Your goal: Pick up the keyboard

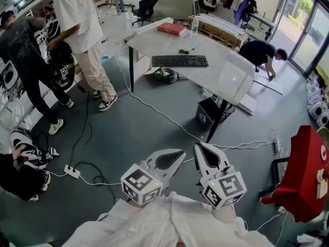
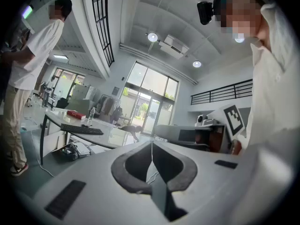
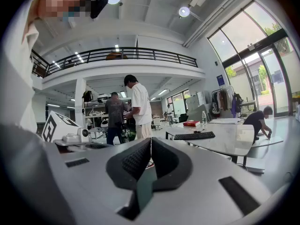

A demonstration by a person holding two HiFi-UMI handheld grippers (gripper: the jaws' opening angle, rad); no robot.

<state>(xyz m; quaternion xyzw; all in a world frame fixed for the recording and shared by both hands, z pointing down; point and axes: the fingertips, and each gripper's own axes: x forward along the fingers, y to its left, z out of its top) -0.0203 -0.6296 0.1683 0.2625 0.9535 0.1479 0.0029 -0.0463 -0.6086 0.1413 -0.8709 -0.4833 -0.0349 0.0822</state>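
White sleeves (image 1: 169, 220), white left claw (image 1: 180, 154) and right claw (image 1: 199, 149) — black pads (image 1: 169, 160), square-marker cubes (image 1: 141, 184)

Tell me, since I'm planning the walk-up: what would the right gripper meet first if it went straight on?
Probably the person in the white shirt, standing left of the table; the keyboard lies right of that line. Depth is unclear.

Grey table (image 1: 226, 73) with keyboard (image 1: 180, 60), red book (image 1: 171, 29), bottle (image 1: 194, 27).
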